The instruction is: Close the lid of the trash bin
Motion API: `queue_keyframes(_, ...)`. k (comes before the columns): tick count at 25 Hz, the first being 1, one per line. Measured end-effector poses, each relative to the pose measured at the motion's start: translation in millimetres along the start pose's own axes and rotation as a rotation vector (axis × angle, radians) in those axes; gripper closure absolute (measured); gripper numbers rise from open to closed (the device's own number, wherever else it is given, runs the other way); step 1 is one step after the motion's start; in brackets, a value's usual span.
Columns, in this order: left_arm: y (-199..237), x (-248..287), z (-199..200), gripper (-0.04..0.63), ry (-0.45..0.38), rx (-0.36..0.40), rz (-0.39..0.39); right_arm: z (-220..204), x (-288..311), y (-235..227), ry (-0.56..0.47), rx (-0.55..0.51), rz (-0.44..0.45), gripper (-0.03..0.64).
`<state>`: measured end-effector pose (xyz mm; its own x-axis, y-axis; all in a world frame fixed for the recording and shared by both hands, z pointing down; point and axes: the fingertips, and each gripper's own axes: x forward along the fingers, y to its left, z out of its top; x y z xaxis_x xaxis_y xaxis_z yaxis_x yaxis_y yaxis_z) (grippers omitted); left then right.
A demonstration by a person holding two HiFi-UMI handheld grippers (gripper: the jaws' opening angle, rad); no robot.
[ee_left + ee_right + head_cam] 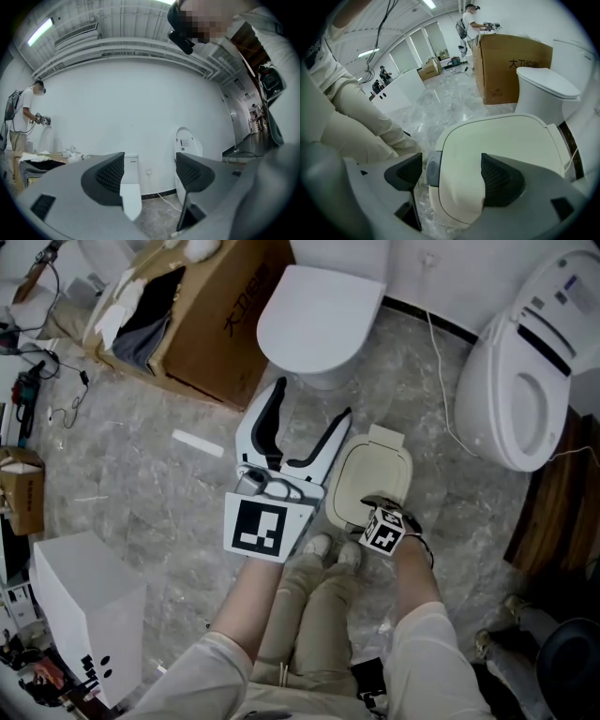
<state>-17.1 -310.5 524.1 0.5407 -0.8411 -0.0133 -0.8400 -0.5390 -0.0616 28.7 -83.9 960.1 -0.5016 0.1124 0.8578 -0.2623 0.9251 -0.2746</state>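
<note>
Marble-patterned floor (pixel 141 474) fills the head view, with a lidded white toilet (pixel 319 324) at the top and a second toilet (pixel 525 381), seat showing, at the right. Beside the first stands a cardboard box (pixel 211 324) with dark Chinese characters on its side, sharper in the right gripper view though I cannot read them surely. The cream trash bin (pixel 370 486) sits on the floor just ahead of the person's feet, its lid (pixel 501 140) lying flat and shut. Only the left gripper view shows the bare white wall, the ceiling lights and a distant person (pixel 21 117). The left gripper (pixel 150 176) points level at that wall, its tongs apart and empty. The right gripper (pixel 452 173) tilts down over the bin's front, tongs wide apart astride the lid's edge, gripping nothing. A grey latch button (pixel 434 168), unseen from the head, lies between them; its embossed mark is too small to read.
</note>
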Motion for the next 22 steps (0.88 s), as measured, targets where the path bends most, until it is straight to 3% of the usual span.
queue_keyframes(4,-0.2,2.3,11.1,0.273,-0.015,0.011,-0.005,8.7,-2.3,-0.4,-0.015,0.113,-0.014,0.209)
queue_keyframes(5,-0.4,2.8,15.3,0.273,-0.016,0.015,-0.007,14.0,-7.1,-3.7,-0.040,0.151,-0.038,0.174)
queue_keyframes(7,1.3,3.4,25.9,0.273,-0.019,0.016,-0.004,33.2,-26.7,-19.8,-0.135,0.238,-0.125,0.173)
queue_keyframes(10,6.5,2.8,51.1,0.273,-0.044,0.010,0.006,70.0,-84.9,-59.0,-0.320,0.354,-0.328,0.174)
queue_keyframes(15,10.7,-1.2,118.8,0.273,-0.105,0.000,0.012,119.7,-255.4,-111.9,-0.611,0.502,-0.753,0.184)
queue_keyframes(19,17.5,-7.3,178.7,0.273,-0.150,-0.010,0.017,155.5,-387.3,-102.4,-0.721,0.512,-0.999,0.189)
queue_keyframes(22,20.2,-9.5,222.4,0.273,-0.186,-0.006,0.010,182.3,-471.4,-82.3,-0.835,0.557,-1.100,0.191)
